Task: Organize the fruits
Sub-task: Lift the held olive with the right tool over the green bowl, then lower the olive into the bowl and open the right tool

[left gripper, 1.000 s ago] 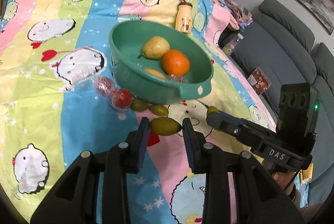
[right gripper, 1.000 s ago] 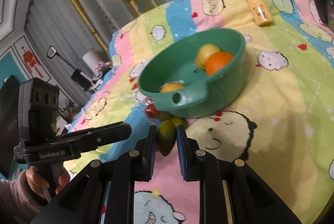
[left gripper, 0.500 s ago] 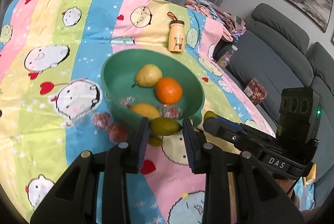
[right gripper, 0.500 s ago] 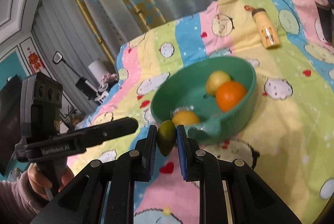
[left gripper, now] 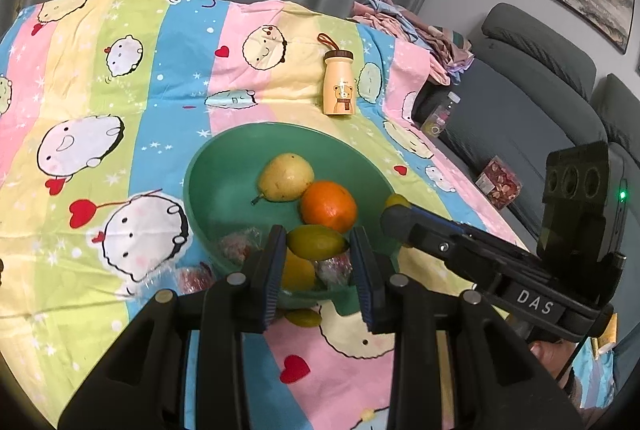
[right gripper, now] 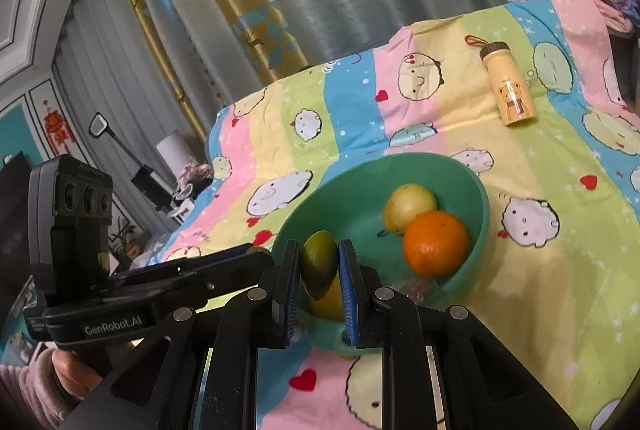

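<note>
The left tongs [left gripper: 318,250], low in the middle of the left view, are squeezed tight on a small green fruit [left gripper: 316,241] that lies sideways between the blue pads, so it cannot roll out. The right tongs [right gripper: 319,270], low in the middle of the right view, are pinched shut on another green fruit [right gripper: 319,264], and this one stands up tall in the narrow gap. Both fruits are held up in the air over the near side of the green bowl [left gripper: 212,165], in the middle of each view. I think that is so they can be let go and drop inside with the others. A pear [left gripper: 285,177] and an orange [left gripper: 328,206] already sit side by side in the bowl, touching. A yellow fruit [left gripper: 296,272] and some red things in clear wrap [left gripper: 236,244] lie in the near part. One more green fruit [left gripper: 303,317] lies on the cloth just below the bowl, so the job looks not done yet. The striped cloth [left gripper: 120,101] with cartoon faces covers the table. A little yellow bottle [left gripper: 339,81] stands beyond the bowl, upper middle of the left view, well out of the way. A grey sofa [left gripper: 520,101] is on the right.
</note>
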A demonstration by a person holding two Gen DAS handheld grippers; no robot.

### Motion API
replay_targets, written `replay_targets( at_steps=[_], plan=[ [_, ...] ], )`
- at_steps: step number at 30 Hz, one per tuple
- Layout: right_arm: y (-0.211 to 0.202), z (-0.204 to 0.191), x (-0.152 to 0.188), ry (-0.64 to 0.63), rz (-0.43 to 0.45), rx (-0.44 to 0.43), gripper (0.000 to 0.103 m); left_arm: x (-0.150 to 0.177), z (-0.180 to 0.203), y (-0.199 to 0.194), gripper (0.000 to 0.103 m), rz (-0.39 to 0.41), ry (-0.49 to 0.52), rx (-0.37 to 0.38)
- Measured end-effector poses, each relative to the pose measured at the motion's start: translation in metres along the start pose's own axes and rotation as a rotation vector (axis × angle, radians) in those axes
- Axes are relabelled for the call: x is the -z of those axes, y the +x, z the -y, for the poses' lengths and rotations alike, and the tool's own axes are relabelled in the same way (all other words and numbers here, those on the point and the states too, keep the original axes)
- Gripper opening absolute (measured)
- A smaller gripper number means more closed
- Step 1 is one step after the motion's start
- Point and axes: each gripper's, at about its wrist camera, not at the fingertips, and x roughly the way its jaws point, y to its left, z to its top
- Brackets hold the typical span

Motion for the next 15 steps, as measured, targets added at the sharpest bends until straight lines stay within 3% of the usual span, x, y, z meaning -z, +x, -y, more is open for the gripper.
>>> replay_targets(
  at_steps=[8, 15],
  plan=[
    [0.016, 0.005, -0.013, -0.001, -0.019, 0.030, 0.021, -0.011, -0.003, 0.018, 0.032, -0.034, 0.022, -0.015],
    [0.033, 0.006, -0.006, -0.037, -0.070, 0.087, 0.021, -0.017, -0.007, 0.033, 0.032, -0.062, 0.041, -0.036]
  ],
)
